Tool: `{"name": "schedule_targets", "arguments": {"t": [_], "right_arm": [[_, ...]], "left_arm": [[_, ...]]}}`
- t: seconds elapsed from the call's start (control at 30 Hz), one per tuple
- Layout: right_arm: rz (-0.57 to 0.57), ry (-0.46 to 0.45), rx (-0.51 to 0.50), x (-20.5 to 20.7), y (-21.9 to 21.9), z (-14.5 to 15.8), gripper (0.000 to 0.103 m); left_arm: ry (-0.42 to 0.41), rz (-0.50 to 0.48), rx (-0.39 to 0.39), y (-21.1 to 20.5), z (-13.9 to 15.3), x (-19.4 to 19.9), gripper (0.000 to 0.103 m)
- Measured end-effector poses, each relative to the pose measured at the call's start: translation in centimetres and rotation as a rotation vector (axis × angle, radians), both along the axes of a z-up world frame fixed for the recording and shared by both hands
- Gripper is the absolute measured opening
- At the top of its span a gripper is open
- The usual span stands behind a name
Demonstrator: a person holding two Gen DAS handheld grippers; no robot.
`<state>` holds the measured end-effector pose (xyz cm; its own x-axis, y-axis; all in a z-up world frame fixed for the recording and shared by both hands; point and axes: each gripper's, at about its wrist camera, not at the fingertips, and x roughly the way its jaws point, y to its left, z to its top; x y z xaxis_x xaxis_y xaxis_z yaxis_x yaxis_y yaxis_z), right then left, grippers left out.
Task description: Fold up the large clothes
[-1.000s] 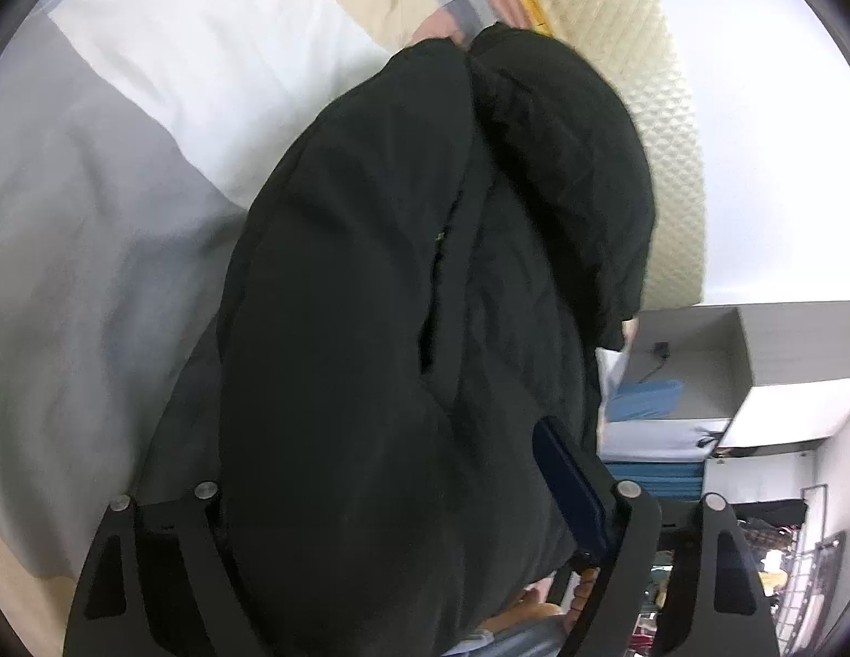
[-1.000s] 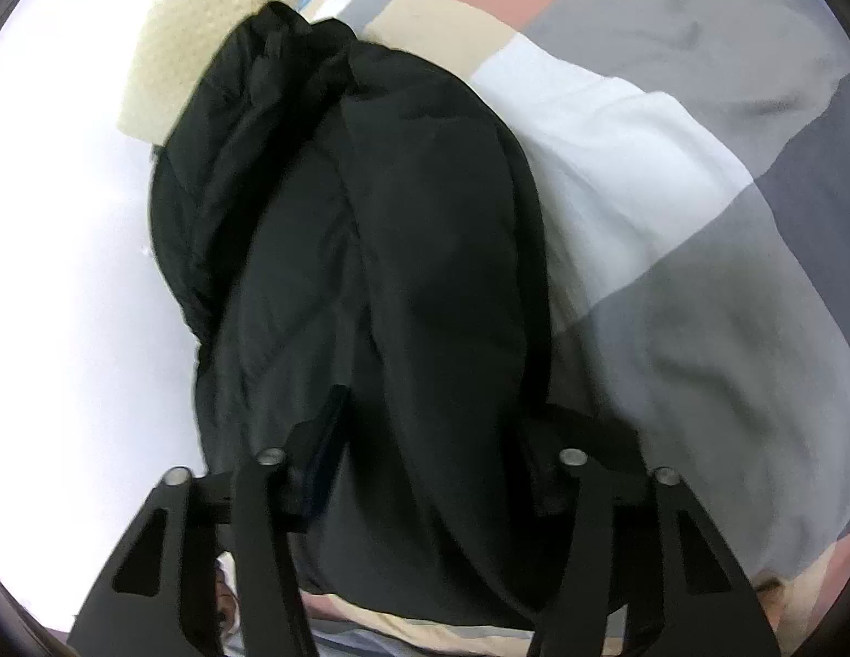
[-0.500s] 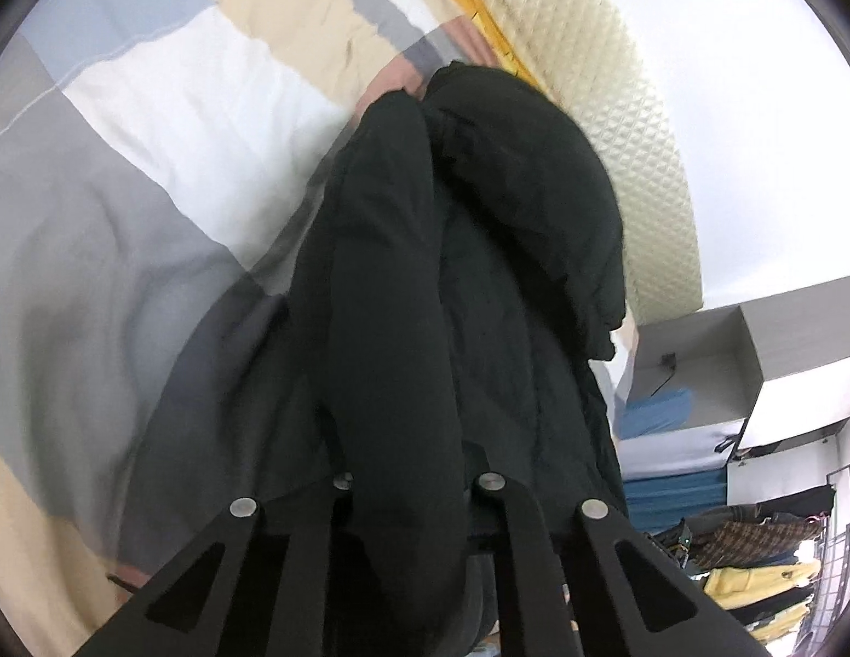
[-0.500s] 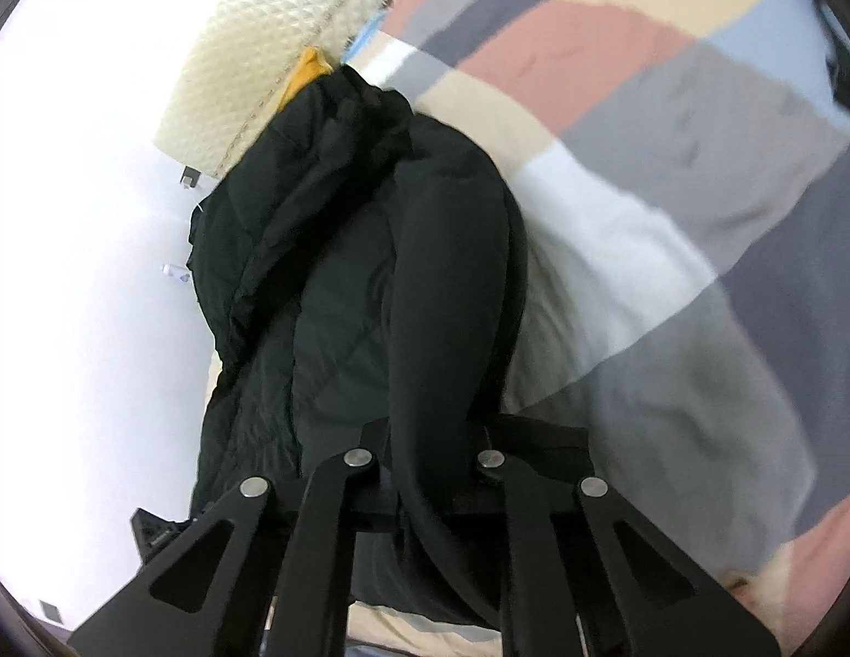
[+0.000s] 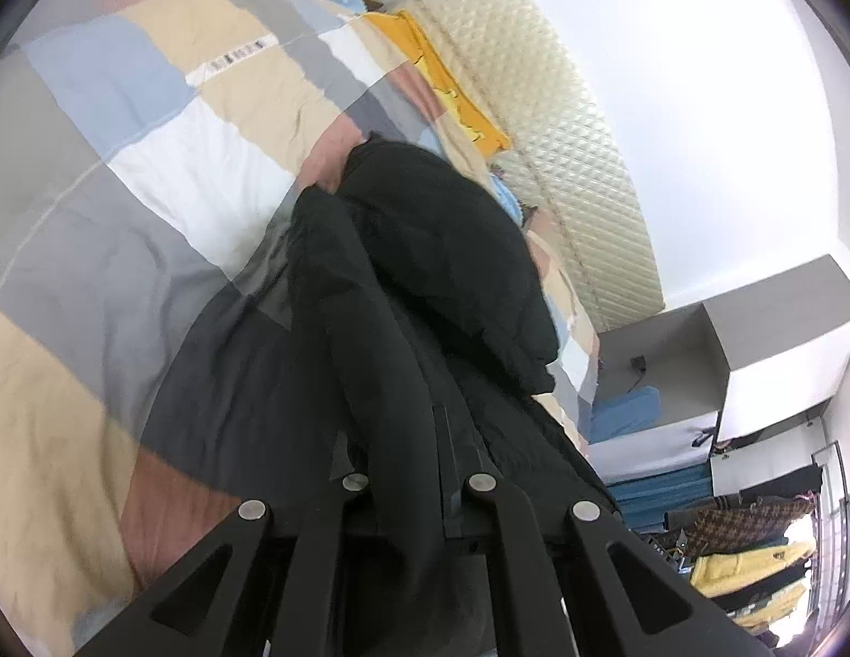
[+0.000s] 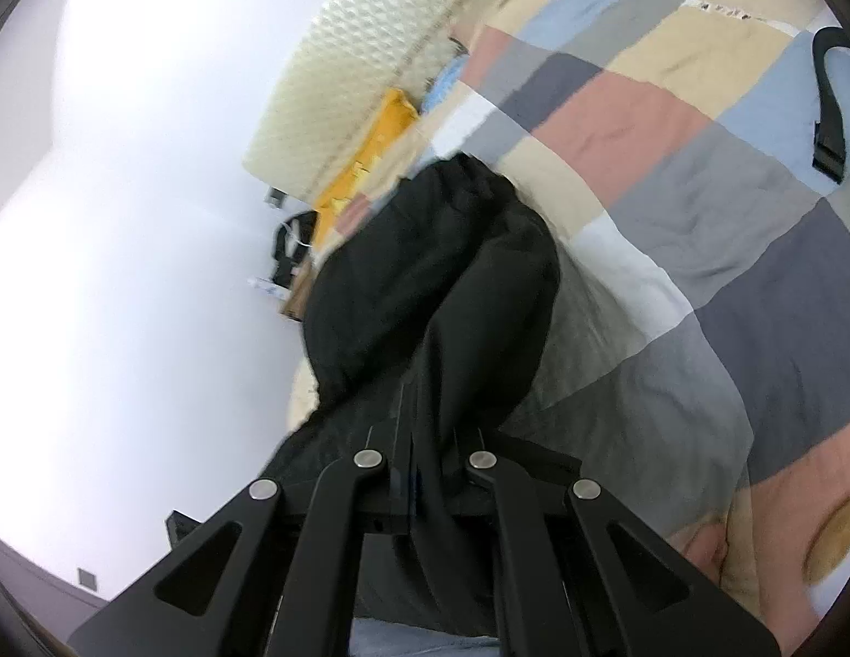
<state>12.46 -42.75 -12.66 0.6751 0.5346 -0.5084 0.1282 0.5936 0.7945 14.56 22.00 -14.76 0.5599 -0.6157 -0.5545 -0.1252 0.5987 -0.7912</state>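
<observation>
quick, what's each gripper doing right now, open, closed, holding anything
Left gripper: closed, pinching the black jacket.
Right gripper: closed, pinching the same black jacket.

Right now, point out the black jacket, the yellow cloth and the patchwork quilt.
black jacket (image 5: 425,252): left wrist view, its puffy upper body.
yellow cloth (image 5: 452,93): left wrist view, middle of the strip.
patchwork quilt (image 6: 633,115): right wrist view, a pink patch.

Both views sit just behind a hand-held gripper's fingers and look forward and down along them, close over a black jacket (image 5: 425,295) on the bed's patchwork quilt (image 5: 151,175). The left wrist view faces the cream quilted headboard (image 5: 578,164) with the room to its right. The right wrist view faces the same headboard (image 6: 381,44), jacket (image 6: 441,274) and quilt (image 6: 671,164), with white wall at left.
</observation>
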Motion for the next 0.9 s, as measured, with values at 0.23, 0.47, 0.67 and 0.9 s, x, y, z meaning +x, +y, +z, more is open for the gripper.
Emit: {"name": "schedule_targets", "arguments": {"t": [0.23, 0.47, 0.67, 0.9], "right_arm": [[0.013, -0.104, 0.059, -5.4, -1.7, 4.4, 0.003], [0.043, -0.202, 0.067, -10.8, -1.9, 8.3, 0.003], [0.046, -0.234, 0.112, -13.2, -2.4, 10.4, 0.004], [-0.086, -0.351, 0.040, -12.4, -5.4, 13.8, 0.000]], "left_arm": [[-0.062, -0.022, 0.006, 1.1, 4.7, -5.3, 0.006], [-0.119, -0.057, 0.017, 2.6, 8.0, -11.5, 0.006], [-0.143, -0.049, 0.037, 3.7, 10.6, -15.0, 0.006], [-0.112, -0.048, 0.074, 3.8, 10.9, -12.3, 0.006]]}}
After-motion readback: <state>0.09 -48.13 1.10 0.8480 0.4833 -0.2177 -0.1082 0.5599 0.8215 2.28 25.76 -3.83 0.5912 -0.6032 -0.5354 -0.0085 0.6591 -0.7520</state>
